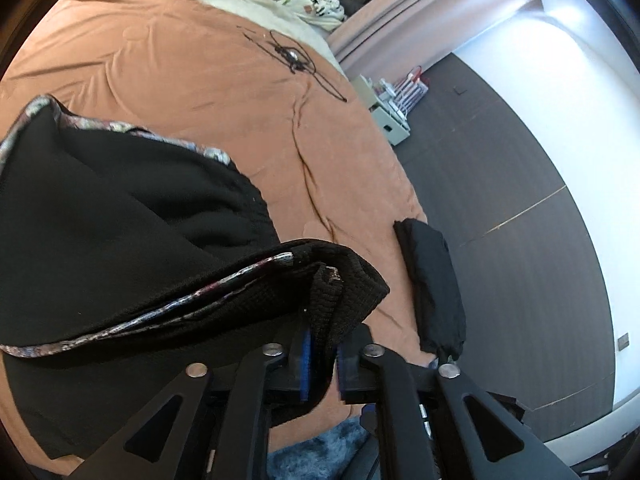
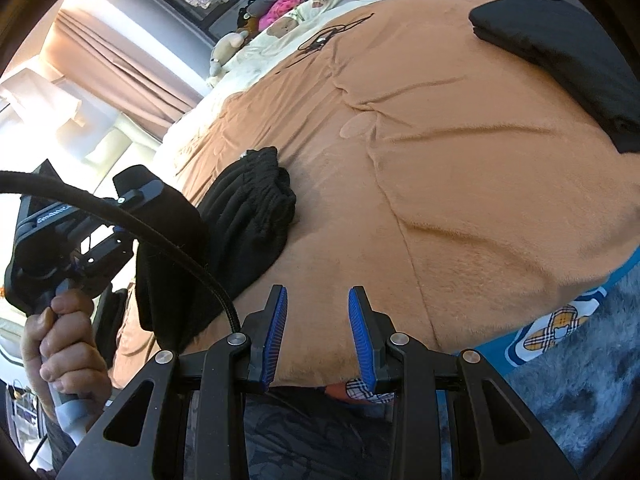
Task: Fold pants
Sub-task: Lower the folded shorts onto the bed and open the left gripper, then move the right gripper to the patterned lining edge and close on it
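Black knit pants with patterned trim (image 1: 132,240) carried over the orange plush bedcover (image 1: 200,80) during a fold.

A bunched corner of the fabric lies between the left gripper's (image 1: 320,354) narrow fingers; the right gripper's (image 2: 318,332) fingers stand apart, empty. The edge is best laid down squarely and smoothed before full release.

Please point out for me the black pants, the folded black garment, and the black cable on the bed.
Black pants (image 1: 132,236), left wrist view, middle of cloth.
Folded black garment (image 2: 560,48), right wrist view, its top face.
Black cable (image 1: 294,58), left wrist view, its tangled centre.
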The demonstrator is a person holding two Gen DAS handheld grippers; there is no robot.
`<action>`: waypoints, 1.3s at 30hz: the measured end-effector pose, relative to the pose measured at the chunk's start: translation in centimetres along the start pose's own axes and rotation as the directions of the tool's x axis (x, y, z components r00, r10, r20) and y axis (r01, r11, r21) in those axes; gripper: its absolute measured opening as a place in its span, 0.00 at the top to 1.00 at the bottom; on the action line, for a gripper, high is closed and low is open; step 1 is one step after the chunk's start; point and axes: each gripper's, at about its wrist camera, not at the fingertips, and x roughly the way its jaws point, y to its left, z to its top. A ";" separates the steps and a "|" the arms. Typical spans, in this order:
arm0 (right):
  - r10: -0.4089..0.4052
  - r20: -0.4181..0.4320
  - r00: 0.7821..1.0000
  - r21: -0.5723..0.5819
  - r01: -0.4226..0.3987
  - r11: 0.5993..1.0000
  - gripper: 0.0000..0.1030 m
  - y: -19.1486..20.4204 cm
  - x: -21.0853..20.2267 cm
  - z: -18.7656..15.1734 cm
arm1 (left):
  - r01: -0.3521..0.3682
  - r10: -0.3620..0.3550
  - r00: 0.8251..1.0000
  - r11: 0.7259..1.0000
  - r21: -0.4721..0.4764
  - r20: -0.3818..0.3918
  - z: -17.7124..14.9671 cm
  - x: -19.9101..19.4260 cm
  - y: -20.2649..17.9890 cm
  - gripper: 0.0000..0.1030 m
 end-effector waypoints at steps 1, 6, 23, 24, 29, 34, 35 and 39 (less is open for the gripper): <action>0.000 -0.001 1.000 -0.001 0.000 1.000 0.71 0.0 -0.1 0.0 | 0.009 -0.009 1.000 1.000 -0.006 -0.013 -0.1 0.2 0.0 0.71; 0.001 0.003 1.000 -0.007 -0.001 1.000 0.71 0.0 -0.5 0.3 | 0.046 -0.047 0.998 0.999 -0.010 -0.036 -0.9 -0.3 -0.3 0.27; 0.015 -0.048 0.999 -0.208 -0.025 0.978 0.57 7.0 2.8 1.4 | -0.118 0.126 0.985 0.990 -0.071 0.114 -1.1 -11.1 8.7 0.26; 0.017 -0.048 0.999 -0.226 -0.027 0.974 0.51 7.7 3.1 1.4 | -0.129 0.138 0.982 0.988 -0.080 0.125 -1.3 -12.1 9.5 0.26; 0.015 -0.065 0.998 -0.325 -0.035 0.945 0.47 11.5 5.0 1.1 | -0.176 0.194 0.965 0.978 -0.115 0.175 -2.4 -15.7 12.6 0.21; 0.017 -0.119 0.993 -0.411 -0.065 0.909 0.47 15.3 7.8 0.4 | -0.211 0.240 0.947 0.966 -0.153 0.212 -3.6 -19.0 15.2 0.20; 0.014 -0.131 0.991 -0.423 -0.068 0.904 0.47 15.9 8.4 0.3 | -0.214 0.247 0.944 0.963 -0.164 0.218 -3.9 -19.7 15.8 0.20; -0.013 -0.174 0.985 -0.496 -0.076 0.865 0.47 18.8 10.7 -0.2 | -0.218 0.264 0.934 0.955 -0.199 0.243 -4.7 -21.8 18.0 0.20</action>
